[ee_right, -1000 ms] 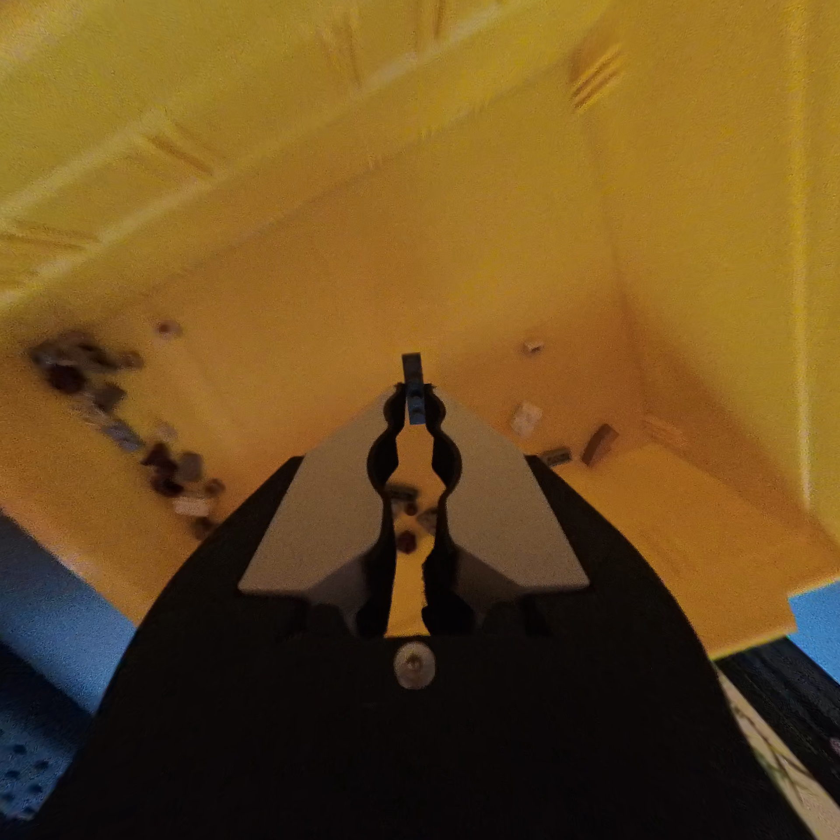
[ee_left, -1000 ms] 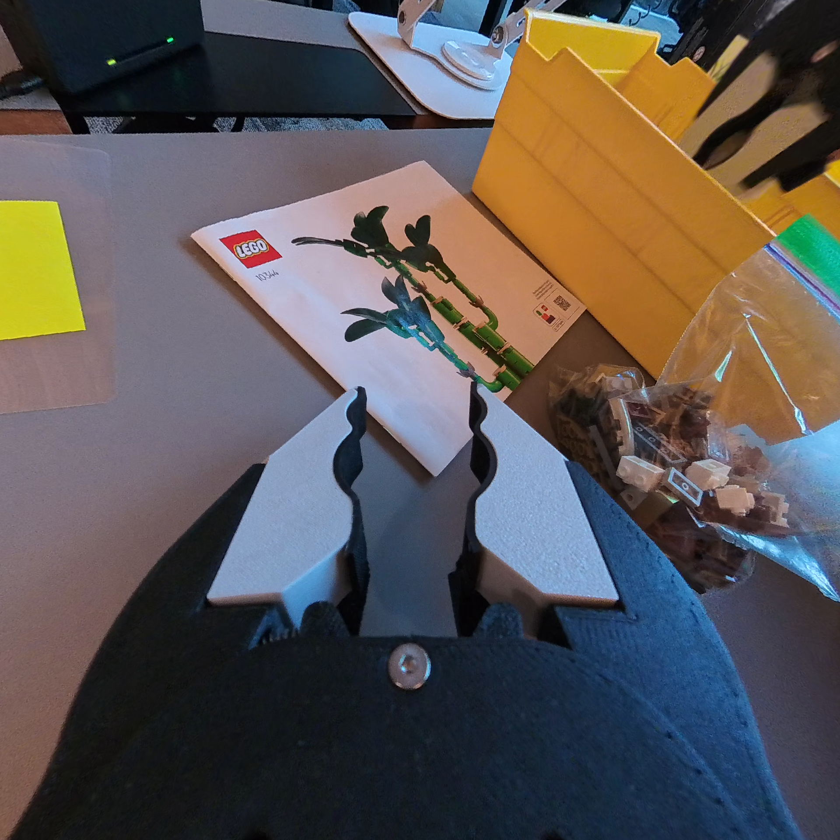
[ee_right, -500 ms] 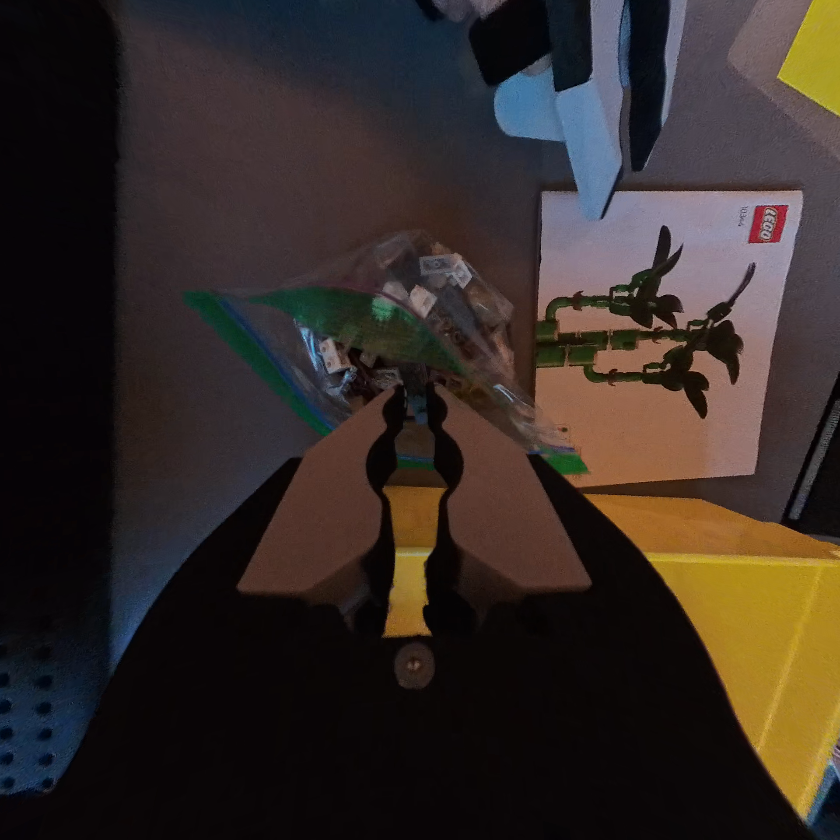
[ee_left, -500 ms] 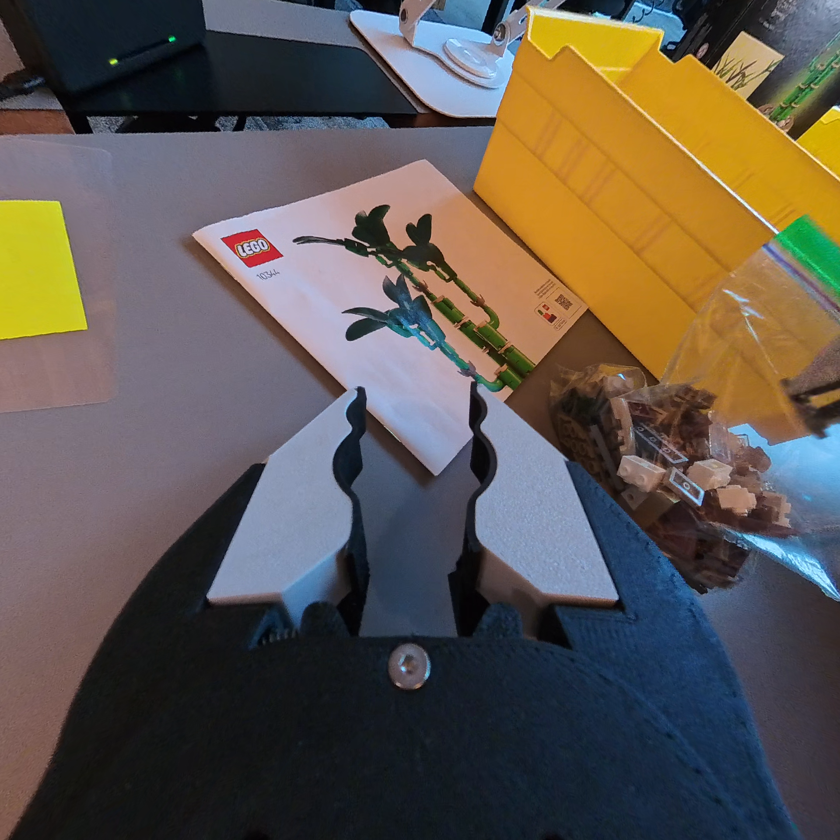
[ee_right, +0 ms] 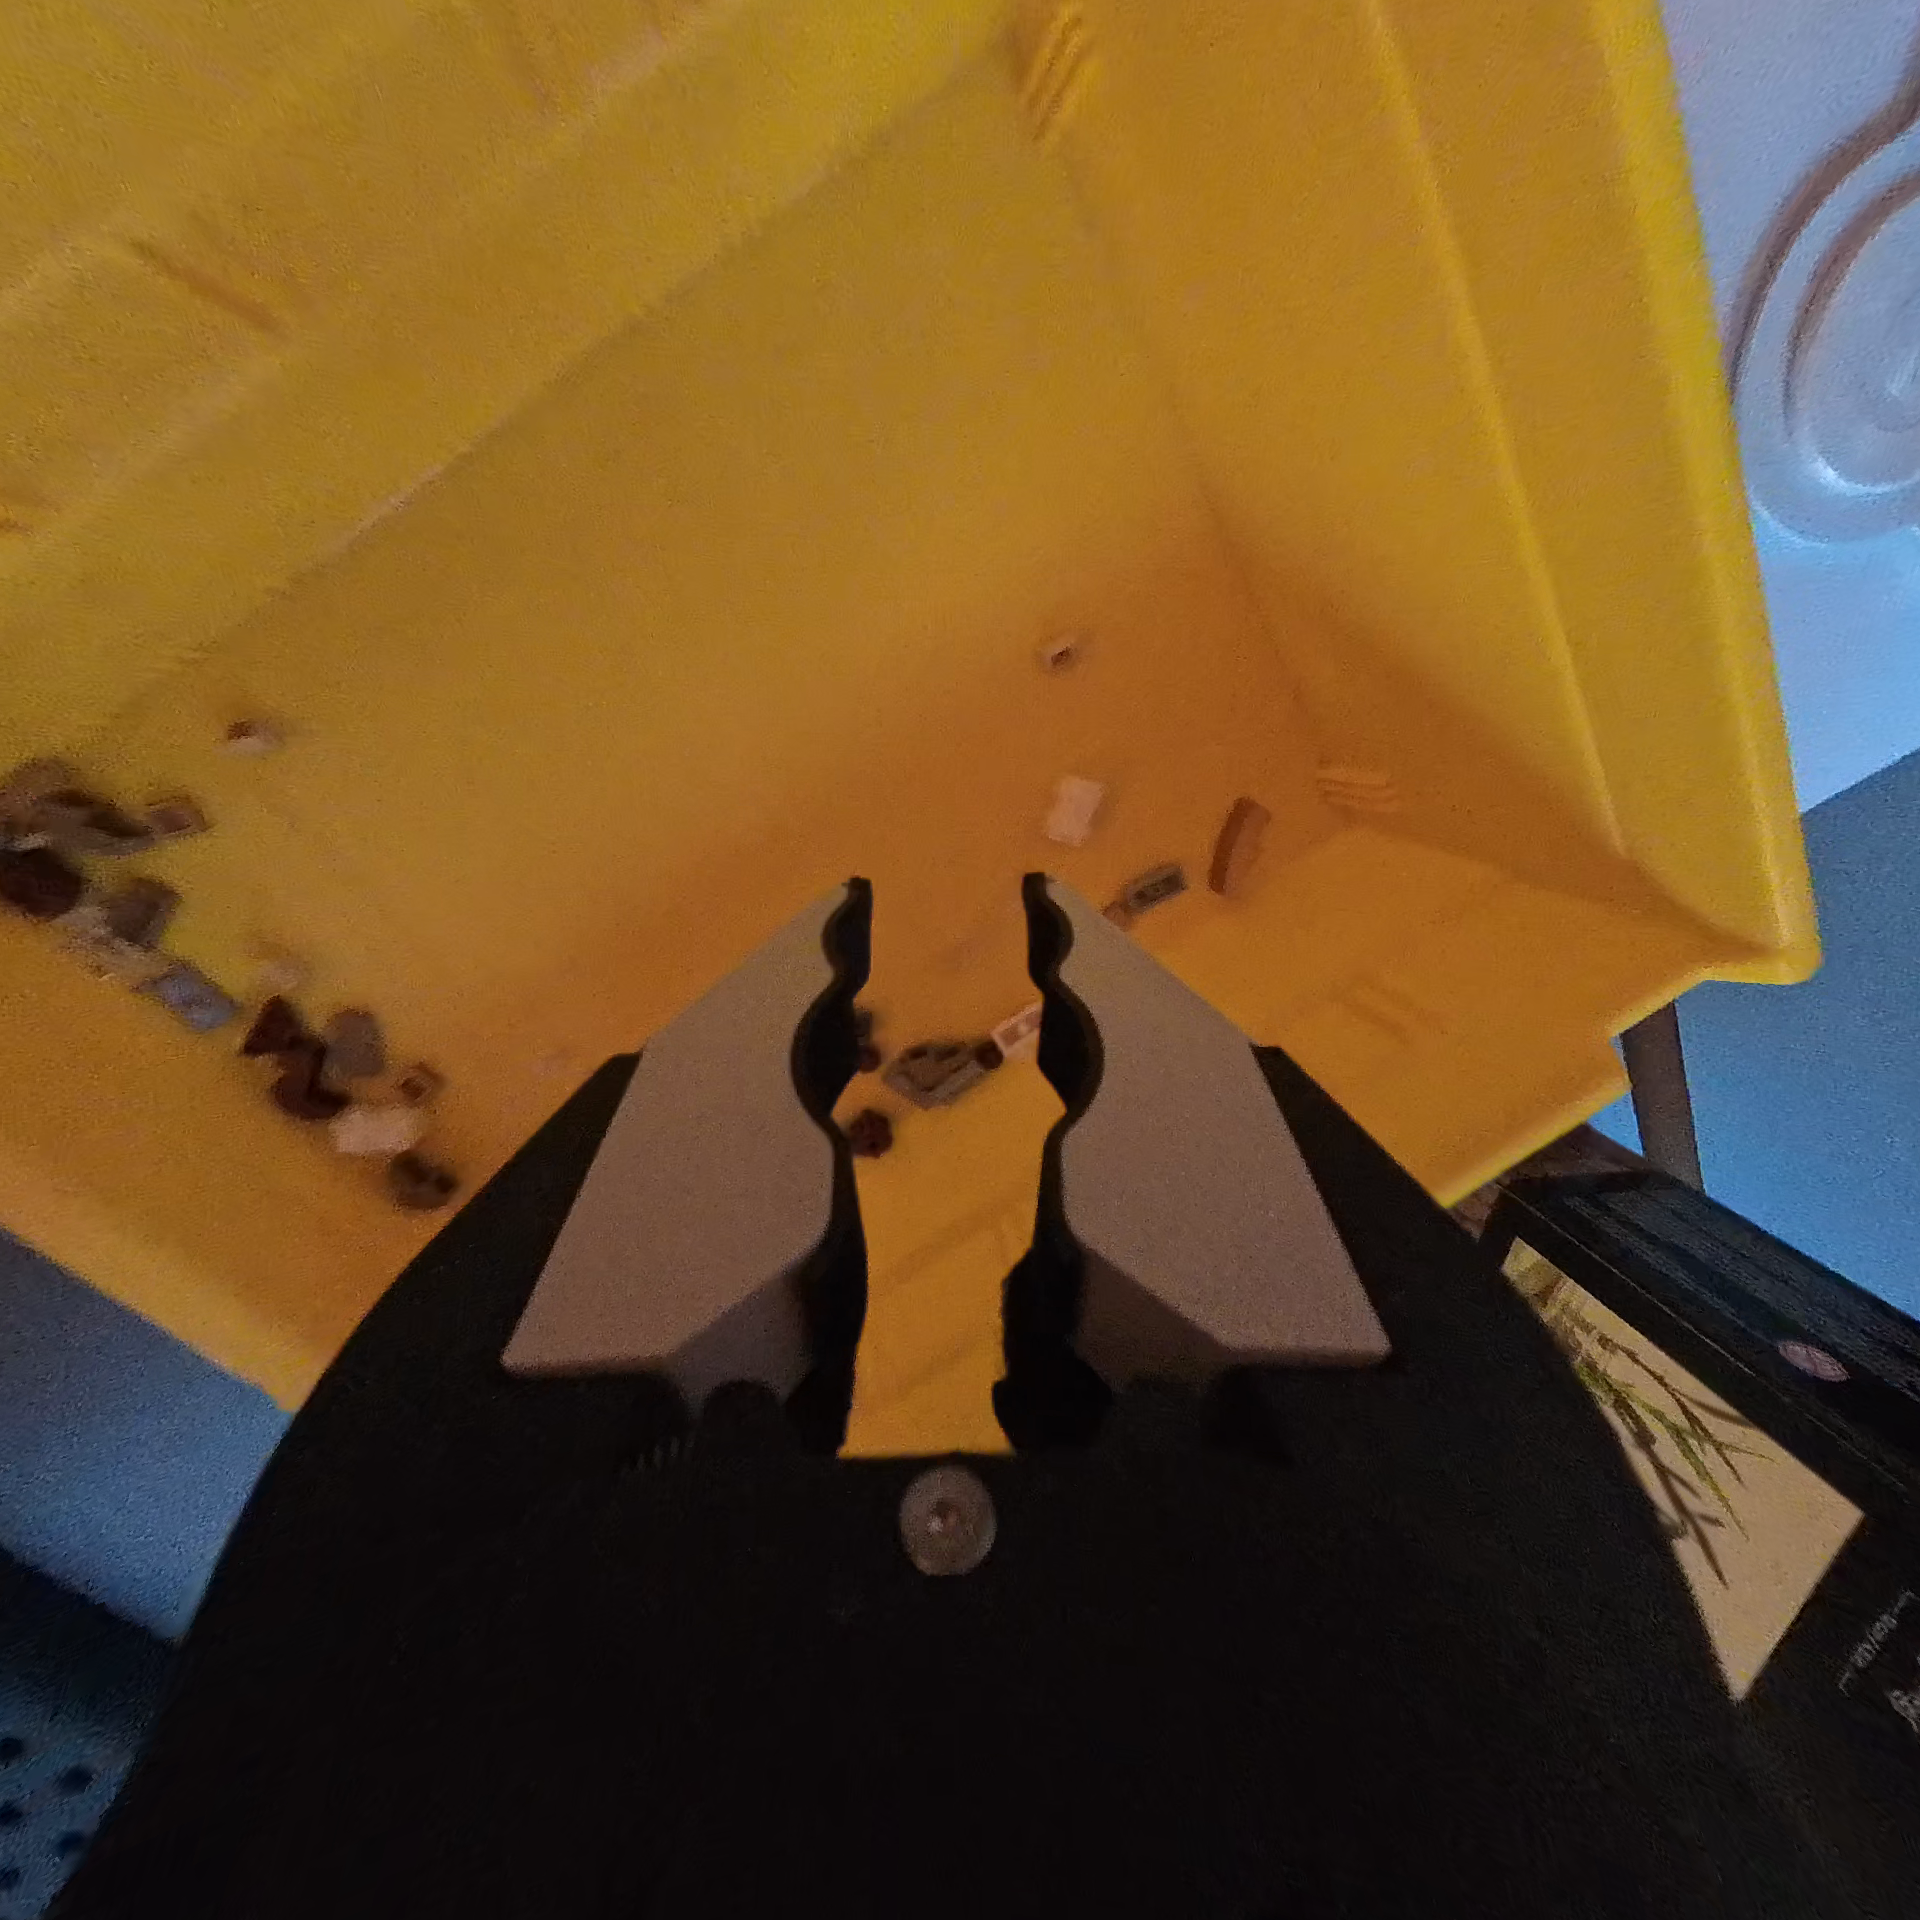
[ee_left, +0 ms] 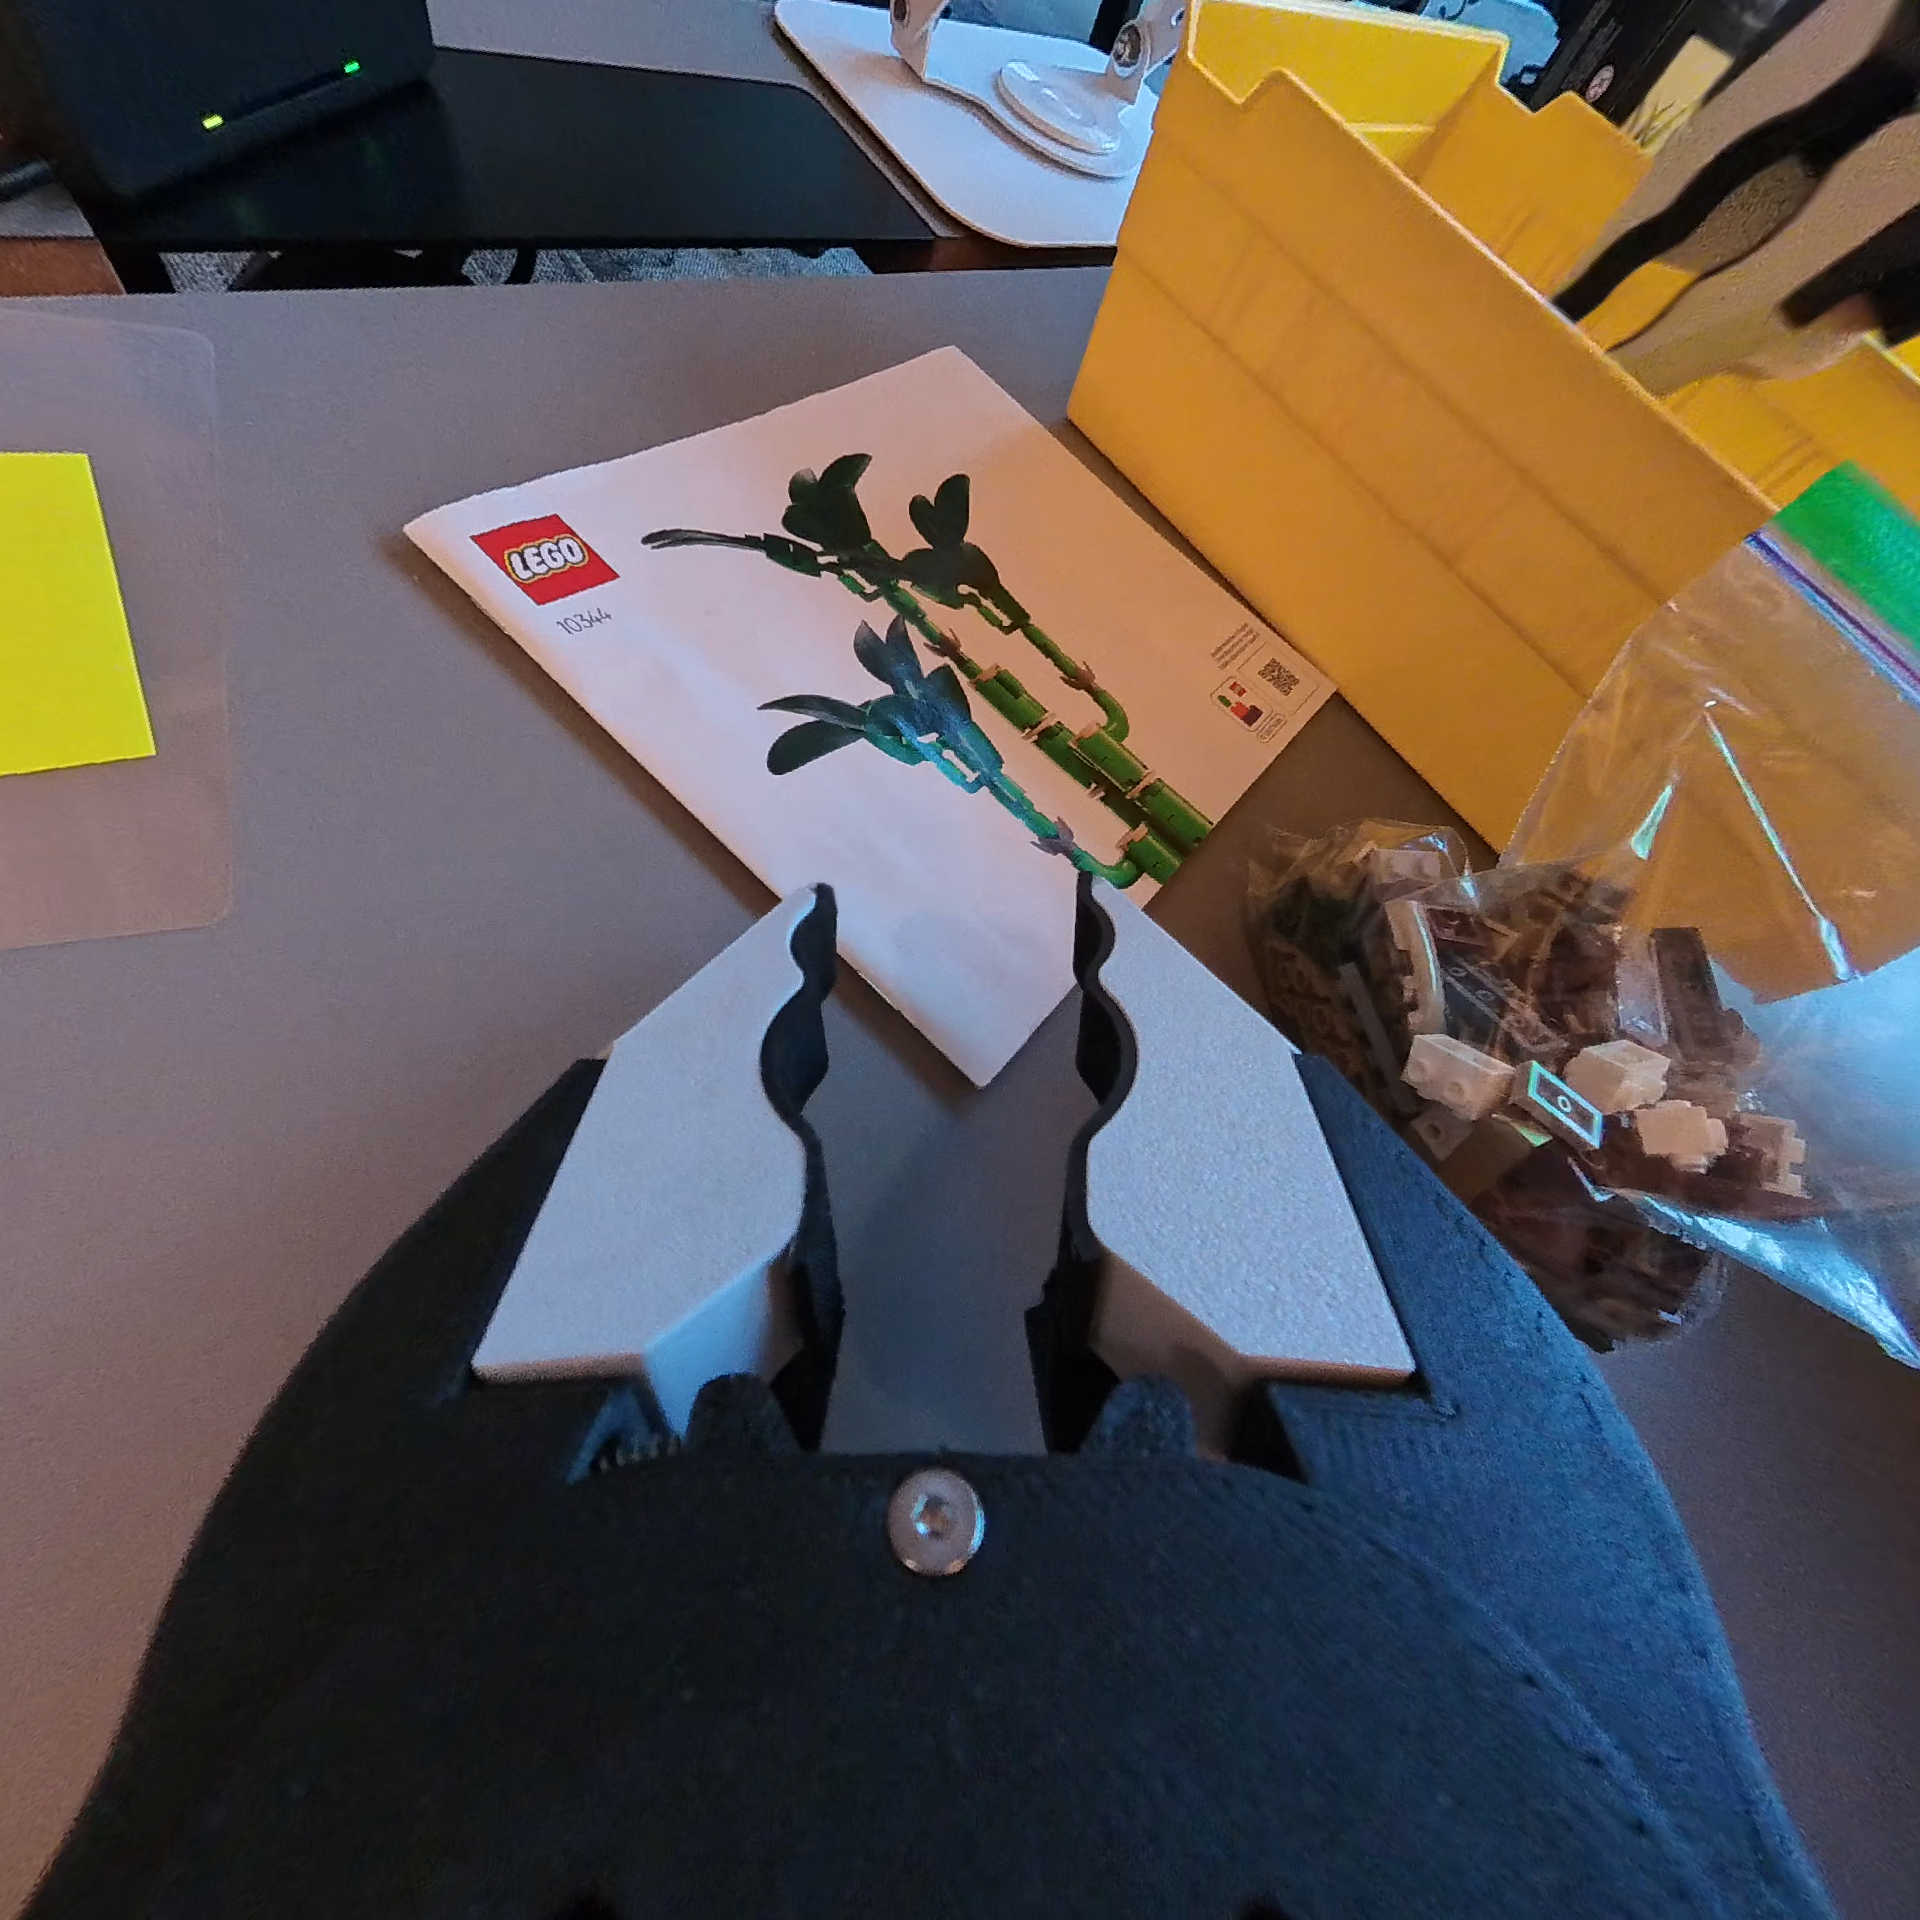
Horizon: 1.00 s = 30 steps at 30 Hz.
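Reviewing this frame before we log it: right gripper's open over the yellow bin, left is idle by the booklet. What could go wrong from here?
1. The right gripper hangs open over the yellow bin; its small loose pieces lie scattered, so a pinch could miss.
2. The plastic bag of bricks lies against the bin's outer wall; a low pass of that gripper might snag it.
3. The left gripper hovers open over the booklet corner and could scuff it.
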Tool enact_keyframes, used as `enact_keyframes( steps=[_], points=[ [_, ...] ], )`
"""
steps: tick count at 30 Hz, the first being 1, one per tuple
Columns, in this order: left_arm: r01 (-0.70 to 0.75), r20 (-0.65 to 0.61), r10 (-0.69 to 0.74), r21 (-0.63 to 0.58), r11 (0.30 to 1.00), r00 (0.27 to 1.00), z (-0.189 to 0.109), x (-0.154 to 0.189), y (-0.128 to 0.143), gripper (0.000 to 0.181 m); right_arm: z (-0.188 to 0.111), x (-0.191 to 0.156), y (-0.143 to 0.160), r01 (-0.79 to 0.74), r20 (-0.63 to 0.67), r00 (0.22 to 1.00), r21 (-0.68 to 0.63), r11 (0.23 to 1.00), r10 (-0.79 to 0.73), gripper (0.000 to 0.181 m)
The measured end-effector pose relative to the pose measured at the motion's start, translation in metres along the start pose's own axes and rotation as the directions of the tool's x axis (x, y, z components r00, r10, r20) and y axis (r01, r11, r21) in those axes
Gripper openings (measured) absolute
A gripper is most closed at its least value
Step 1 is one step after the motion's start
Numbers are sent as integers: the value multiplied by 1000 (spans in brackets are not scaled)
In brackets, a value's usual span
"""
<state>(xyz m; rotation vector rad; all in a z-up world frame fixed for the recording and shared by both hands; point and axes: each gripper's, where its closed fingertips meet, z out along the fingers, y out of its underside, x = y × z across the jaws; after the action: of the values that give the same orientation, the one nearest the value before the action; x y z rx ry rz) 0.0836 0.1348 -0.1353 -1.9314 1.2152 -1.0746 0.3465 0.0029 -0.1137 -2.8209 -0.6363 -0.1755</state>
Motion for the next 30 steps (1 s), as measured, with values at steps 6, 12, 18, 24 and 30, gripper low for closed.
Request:
enact_keyframes(
  steps=[6, 12, 18, 24, 30],
  points=[
    [7, 5, -7, 2, 1000, 1000, -1, -3, 0, 45, 43, 24, 8, -156, 6, 987, -159, 975, 159, 31],
    [8, 5, -8, 0, 1000, 1000, -1, -4, 0, 45, 41, 16, 11, -129, 36, 990, -183, 975, 138, 12],
    [2, 15, -2, -9, 1000, 1000, 0, -6, 2, 45, -91, -124, -98, -88, 415, 902, 449, 889, -120, 12],
    [-6, 21, 6, -9, 1000, 1000, -1, -5, 2, 45, -82, -213, -105, 187, 391, 849, 410, 893, -357, 13],
    [-2, 19, 2, -3, 1000, 1000, -2, -5, 1, 45, -100, -173, -101, 122, 298, 915, 439, 890, -272, 20]
  ],
)
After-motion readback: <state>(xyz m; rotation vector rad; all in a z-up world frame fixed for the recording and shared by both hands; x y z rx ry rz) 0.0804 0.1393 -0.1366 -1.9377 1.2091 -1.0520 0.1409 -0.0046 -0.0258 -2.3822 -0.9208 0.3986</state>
